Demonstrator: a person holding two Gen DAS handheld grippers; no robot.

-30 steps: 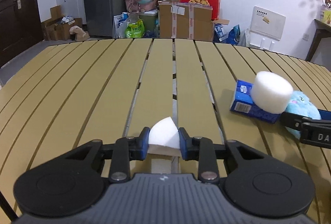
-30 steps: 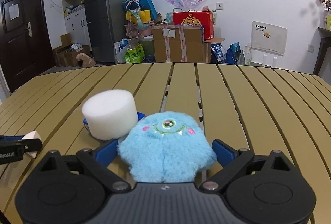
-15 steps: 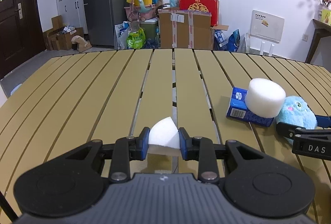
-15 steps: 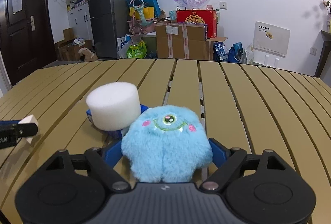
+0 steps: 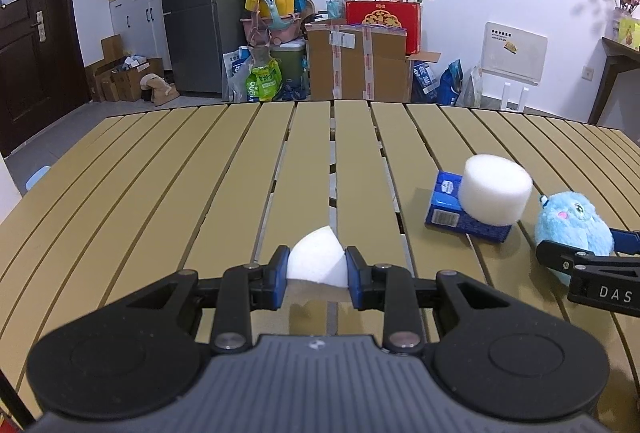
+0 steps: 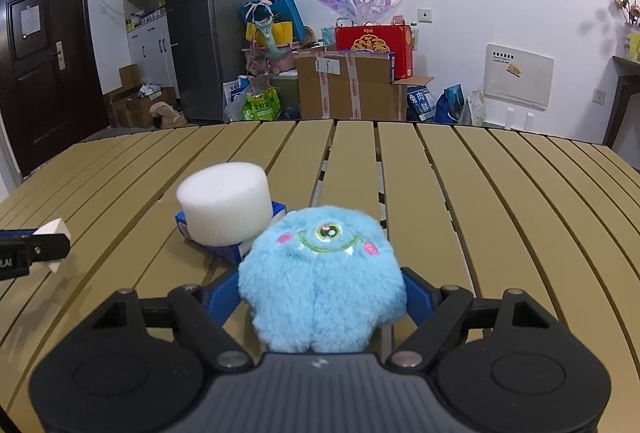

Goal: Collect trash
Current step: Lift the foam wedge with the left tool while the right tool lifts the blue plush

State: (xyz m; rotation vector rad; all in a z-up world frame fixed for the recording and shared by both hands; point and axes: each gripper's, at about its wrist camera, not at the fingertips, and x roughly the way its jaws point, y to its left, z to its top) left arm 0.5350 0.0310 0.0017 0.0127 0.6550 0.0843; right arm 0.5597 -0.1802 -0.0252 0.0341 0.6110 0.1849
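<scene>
We see the white foam wedge [image 5: 316, 255] clamped between the 2 blue pads of the left gripper [image 5: 316, 265], lifted clear of the slatted table [image 5: 200, 173] at 6 o'clock in its view. At 3 o'clock, a white foam cylinder [image 5: 495, 189] lies on a blue tissue pack [image 5: 444, 211]. Beside it, the right gripper [image 6: 322, 291] is closing its jaws, with its pads pressed into the blue plush monster [image 6: 320, 265].

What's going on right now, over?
Left gripper clamped on white foam wedge. Right gripper closing around blue plush monster. Nothing in the way.
</scene>
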